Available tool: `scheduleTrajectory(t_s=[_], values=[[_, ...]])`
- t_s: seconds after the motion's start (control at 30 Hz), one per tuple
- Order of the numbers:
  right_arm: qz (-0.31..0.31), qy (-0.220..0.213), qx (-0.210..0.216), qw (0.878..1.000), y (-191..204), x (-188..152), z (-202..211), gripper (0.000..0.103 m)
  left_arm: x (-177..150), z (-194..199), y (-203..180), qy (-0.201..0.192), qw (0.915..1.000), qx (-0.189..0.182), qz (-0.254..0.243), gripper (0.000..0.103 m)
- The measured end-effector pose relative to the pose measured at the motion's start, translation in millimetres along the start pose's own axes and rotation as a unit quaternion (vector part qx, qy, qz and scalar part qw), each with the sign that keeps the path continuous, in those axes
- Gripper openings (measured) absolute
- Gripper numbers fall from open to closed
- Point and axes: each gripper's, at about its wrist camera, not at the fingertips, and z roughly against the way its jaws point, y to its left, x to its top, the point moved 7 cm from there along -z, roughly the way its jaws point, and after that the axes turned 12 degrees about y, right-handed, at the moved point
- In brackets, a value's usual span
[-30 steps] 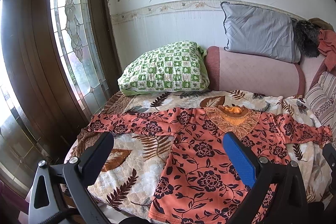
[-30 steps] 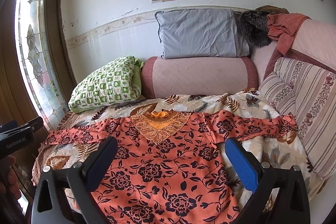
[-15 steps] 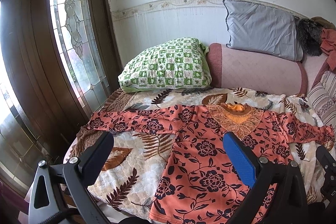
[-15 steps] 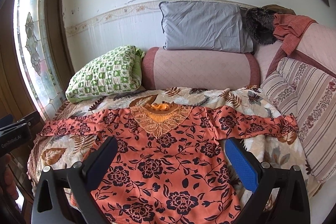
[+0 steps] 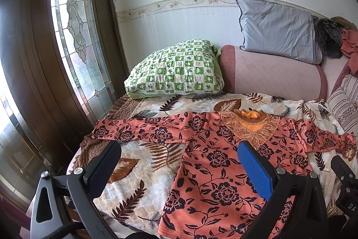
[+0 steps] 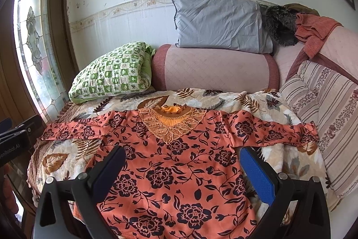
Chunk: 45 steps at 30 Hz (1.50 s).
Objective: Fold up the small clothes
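An orange long-sleeved top with black flowers (image 5: pixel 214 162) lies flat and spread out, front up, on a leaf-patterned blanket (image 5: pixel 143 171); it also shows in the right wrist view (image 6: pixel 179 162). Its sleeves stretch out to left (image 5: pixel 134 129) and right (image 6: pixel 275 131). My left gripper (image 5: pixel 179 149) is open and empty, above the top's left side. My right gripper (image 6: pixel 181 153) is open and empty, above the top's body.
A green checked pillow (image 5: pixel 176 71), a pink bolster (image 6: pixel 214 68) and a grey pillow (image 6: pixel 219 24) lie behind the top. A striped cushion (image 6: pixel 331 109) stands at the right. A glass door (image 5: pixel 76 37) is at the left.
Both grippers have tilted down and moved slightly closer to the bed. The top has not moved, and both grippers stay open.
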Motion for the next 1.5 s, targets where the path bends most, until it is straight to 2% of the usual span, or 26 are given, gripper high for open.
scheduleTrajectory(t_s=[0.8,1.17,1.27,1.37,1.5], values=[[0.004,0.007,-0.020,1.000,-5,-3,-1,0.103,-4,2,-10,0.005,0.9999,-0.008,-0.013,0.103],[-0.005,0.019,-0.020,1.000,-15,-3,-13,0.103,-4,-11,-23,0.019,0.9995,-0.009,-0.024,0.103],[-0.008,0.027,-0.019,0.999,-21,-3,-23,0.103,-8,-26,-30,0.044,0.9982,-0.031,-0.025,0.103],[-0.025,0.041,0.001,0.999,-34,-5,-40,0.103,-24,-56,-43,0.097,0.9921,-0.077,-0.021,0.103],[-0.061,0.048,0.034,0.996,-74,-5,-72,0.103,-62,-92,-61,0.153,0.9843,-0.080,-0.037,0.103]])
